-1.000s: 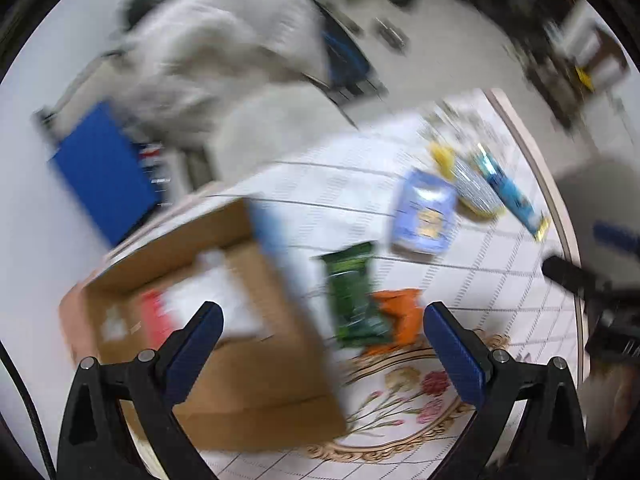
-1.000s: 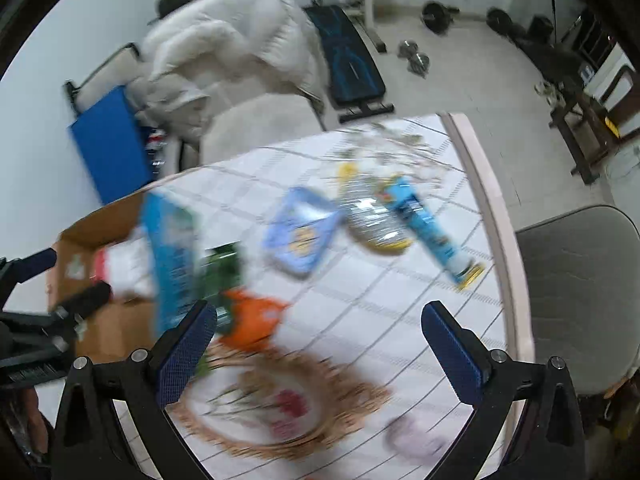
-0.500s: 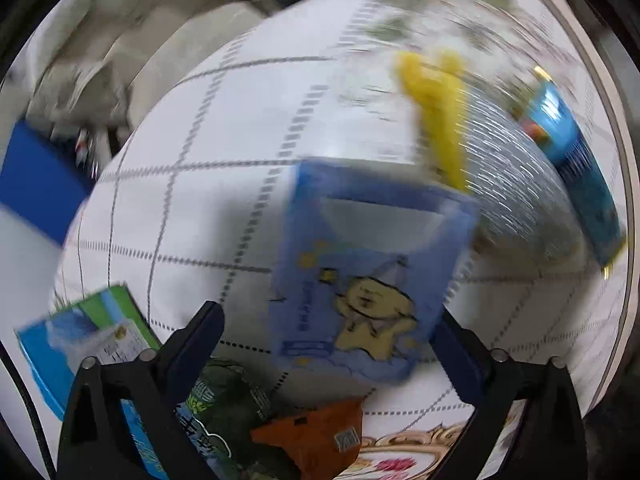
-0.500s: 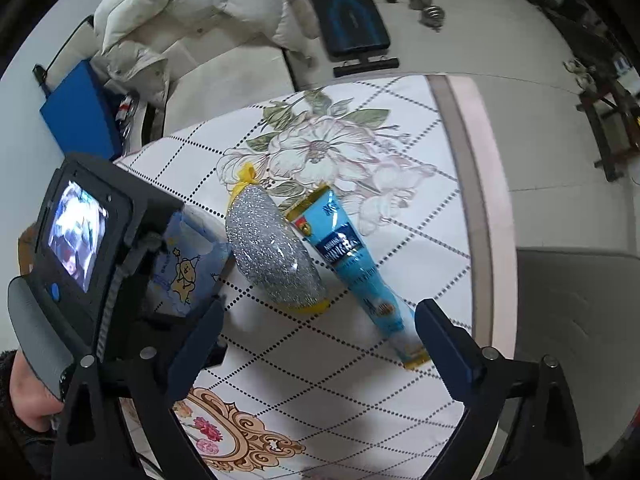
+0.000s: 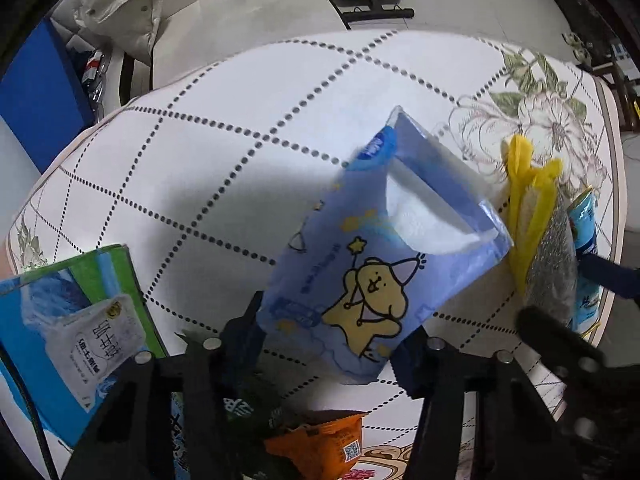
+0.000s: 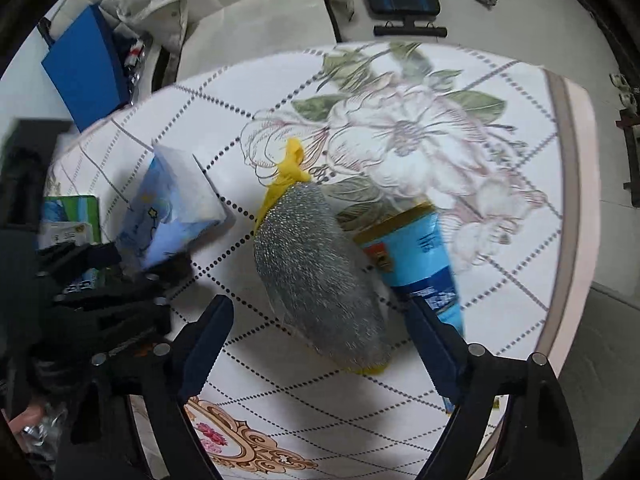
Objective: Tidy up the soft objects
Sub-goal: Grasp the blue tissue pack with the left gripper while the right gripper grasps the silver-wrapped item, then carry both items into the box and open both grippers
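Observation:
My left gripper is shut on a light-blue tissue pack with a yellow cartoon dog, tilted up off the table. The pack also shows in the right wrist view with the left gripper on it. My right gripper is open, its fingers on either side of a silver scrubber bag with a yellow tied top. A blue tube pack lies against the scrubber's right side.
A blue-green tissue packet lies at the left. A dark green pack and an orange pack lie under my left gripper. The table's edge runs down the right. A chair with a white coat stands behind.
My left gripper has closed on the light-blue tissue pack and tilted it up. My right gripper has come down over the silver scrubber bag.

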### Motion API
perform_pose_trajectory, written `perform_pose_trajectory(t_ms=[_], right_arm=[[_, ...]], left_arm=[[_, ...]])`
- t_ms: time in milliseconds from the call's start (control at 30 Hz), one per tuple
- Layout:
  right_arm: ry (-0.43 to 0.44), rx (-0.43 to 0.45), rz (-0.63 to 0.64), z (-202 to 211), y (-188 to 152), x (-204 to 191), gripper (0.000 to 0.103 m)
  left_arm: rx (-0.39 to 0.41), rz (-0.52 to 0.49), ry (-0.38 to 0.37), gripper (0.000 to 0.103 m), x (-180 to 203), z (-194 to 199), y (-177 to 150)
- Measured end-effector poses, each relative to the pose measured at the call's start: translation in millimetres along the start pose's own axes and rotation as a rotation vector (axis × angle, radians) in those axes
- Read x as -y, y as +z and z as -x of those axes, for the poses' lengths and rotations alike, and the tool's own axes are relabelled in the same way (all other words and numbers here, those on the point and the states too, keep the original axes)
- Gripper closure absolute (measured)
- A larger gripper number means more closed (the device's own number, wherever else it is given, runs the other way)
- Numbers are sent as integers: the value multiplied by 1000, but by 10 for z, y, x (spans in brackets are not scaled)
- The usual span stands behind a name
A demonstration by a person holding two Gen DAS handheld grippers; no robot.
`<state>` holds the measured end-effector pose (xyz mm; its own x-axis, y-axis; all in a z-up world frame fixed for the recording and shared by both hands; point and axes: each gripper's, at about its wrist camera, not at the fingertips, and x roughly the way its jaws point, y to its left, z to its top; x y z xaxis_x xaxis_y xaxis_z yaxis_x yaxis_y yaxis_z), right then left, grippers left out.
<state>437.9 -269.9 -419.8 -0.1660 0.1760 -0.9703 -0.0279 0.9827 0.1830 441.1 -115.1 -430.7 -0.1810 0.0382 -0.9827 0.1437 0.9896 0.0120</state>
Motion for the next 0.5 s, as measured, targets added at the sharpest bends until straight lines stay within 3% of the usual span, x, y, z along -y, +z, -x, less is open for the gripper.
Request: perform_pose_trajectory(t_ms=[67,100,300,500], right_arm=[[-17,-22,-2,-98,26,-31,28],[-29,-31,-7,-140,37,-38,40],[-19,-7,-42,-83,-66,-87,44],[34,74,-68,372,-390,-192,45]], left_arm=[[1,5,-2,54,-19,20,14],[5,3,-1,55,-20,34,18],[32,10,-45,59,-70,251,-91],[122,21,-127,59,-244,769,-341]])
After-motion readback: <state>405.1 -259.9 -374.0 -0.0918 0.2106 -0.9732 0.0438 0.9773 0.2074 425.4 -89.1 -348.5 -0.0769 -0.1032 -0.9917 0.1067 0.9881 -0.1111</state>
